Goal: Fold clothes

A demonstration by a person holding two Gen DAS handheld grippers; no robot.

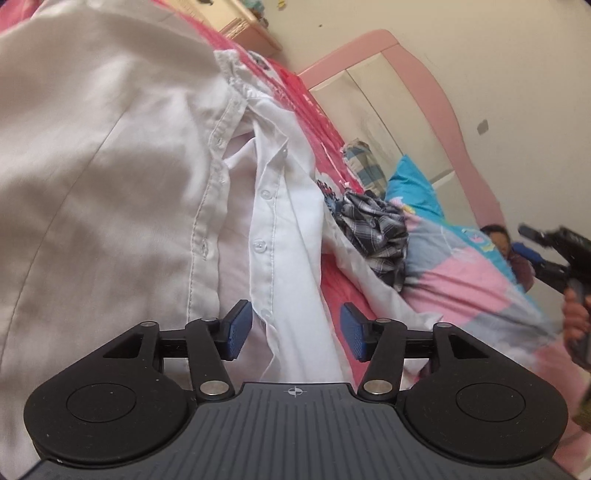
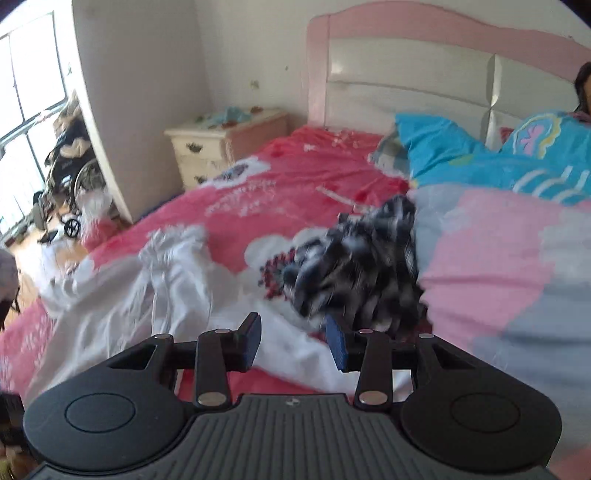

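A white button-up shirt [image 1: 147,184] lies spread on the red bed sheet [image 1: 306,107], its button placket running up the middle of the left wrist view. My left gripper [image 1: 295,332] is open just over the placket, cloth lying between the blue pads [image 1: 236,332] without being pinched. A crumpled black-and-white plaid garment [image 1: 373,229] sits to the right of the shirt. In the right wrist view my right gripper [image 2: 294,341] is open above the shirt's edge [image 2: 177,288] and close to the plaid garment [image 2: 354,266], holding nothing. The left wrist view shows the right gripper [image 1: 561,254] raised at the far right, held by a hand [image 1: 576,314].
A pink, grey and blue quilt [image 2: 498,258] covers the right side of the bed below a pink headboard [image 2: 406,22]. A person's head [image 2: 583,85] shows at the pillow end. A cream nightstand [image 2: 221,144] and a wheelchair [image 2: 74,166] stand left of the bed.
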